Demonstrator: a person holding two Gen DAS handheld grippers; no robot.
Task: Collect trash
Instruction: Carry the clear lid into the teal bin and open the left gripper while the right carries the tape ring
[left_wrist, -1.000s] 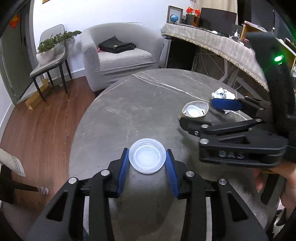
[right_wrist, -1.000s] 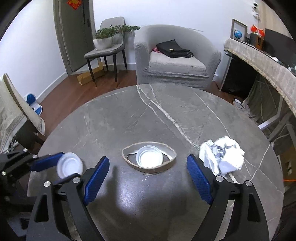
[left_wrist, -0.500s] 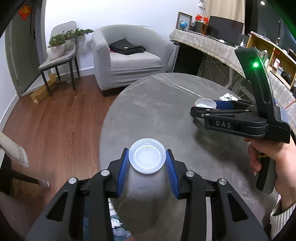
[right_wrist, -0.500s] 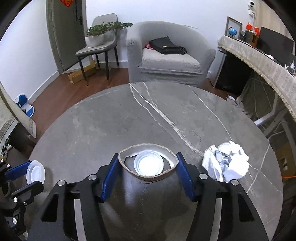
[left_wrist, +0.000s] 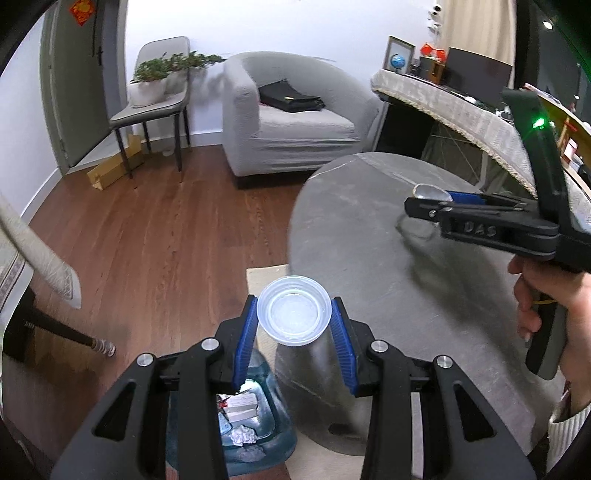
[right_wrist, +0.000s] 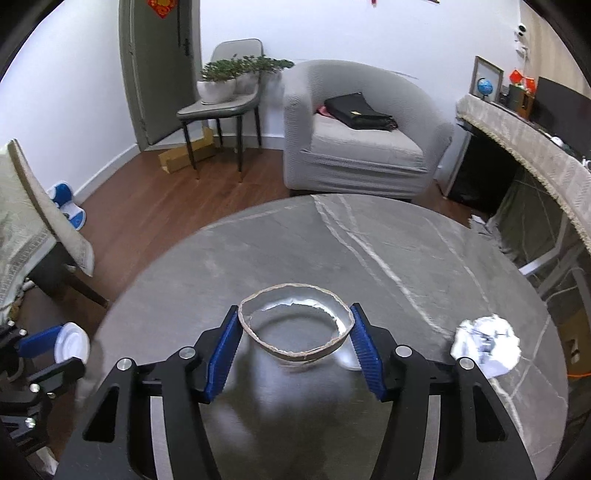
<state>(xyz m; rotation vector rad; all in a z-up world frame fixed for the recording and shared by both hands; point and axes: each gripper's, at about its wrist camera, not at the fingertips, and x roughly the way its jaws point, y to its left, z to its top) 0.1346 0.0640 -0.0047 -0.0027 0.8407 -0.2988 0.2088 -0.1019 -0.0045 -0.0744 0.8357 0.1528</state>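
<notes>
My left gripper (left_wrist: 294, 321) is shut on a clear plastic cup (left_wrist: 294, 314) and holds it past the table's edge, above a blue bin (left_wrist: 255, 417) on the floor that holds crumpled paper. My right gripper (right_wrist: 295, 334) is shut on a torn cardboard ring with foil lining (right_wrist: 294, 326), lifted just above the round grey table (right_wrist: 369, 258). A small white lid (right_wrist: 351, 363) lies on the table under the ring. A crumpled paper ball (right_wrist: 485, 345) lies on the table at the right. The right gripper also shows in the left wrist view (left_wrist: 428, 205).
A grey armchair (right_wrist: 362, 140) with a black bag stands behind the table. A chair with potted plants (right_wrist: 225, 96) is by the door. A cloth-covered counter (right_wrist: 535, 147) runs along the right. A draped chair (right_wrist: 33, 236) stands at the left.
My left gripper carried the cup off the table to above the bin. My right gripper closed on the cardboard ring and lifted it, leaving the white lid on the table.
</notes>
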